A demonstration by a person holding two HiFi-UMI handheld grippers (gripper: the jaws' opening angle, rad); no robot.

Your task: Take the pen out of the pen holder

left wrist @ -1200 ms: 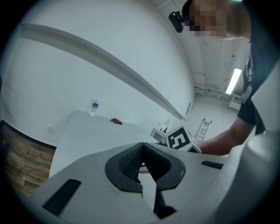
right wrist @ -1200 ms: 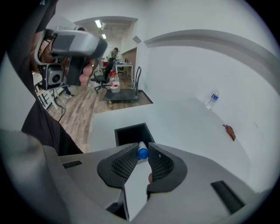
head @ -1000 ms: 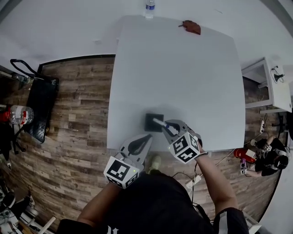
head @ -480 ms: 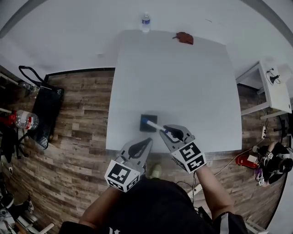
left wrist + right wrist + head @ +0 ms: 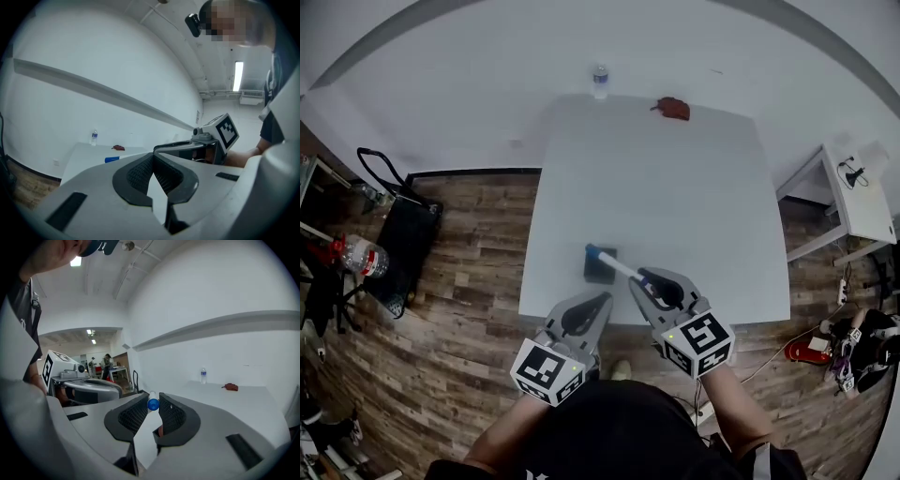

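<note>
A white pen with a blue end (image 5: 614,264) is clamped between the jaws of my right gripper (image 5: 647,280), which is shut on it. The pen lies nearly level in the air, its blue end over the dark square pen holder (image 5: 602,272) near the table's front edge. In the right gripper view the blue end (image 5: 153,404) sits between the ribbed pads. My left gripper (image 5: 600,302) hovers just left of it at the table edge, jaws shut and empty (image 5: 152,169). The left gripper view shows the pen's blue tip (image 5: 112,159) and the right gripper (image 5: 206,145).
The white table (image 5: 675,197) carries a water bottle (image 5: 600,82) and a small reddish-brown object (image 5: 673,109) at its far edge. A black cart (image 5: 403,234) stands on the wood floor to the left, a white side table (image 5: 853,187) to the right.
The right gripper has drawn back toward me and risen with the pen, whose blue end came up out of the holder. The left gripper stayed shut beside it.
</note>
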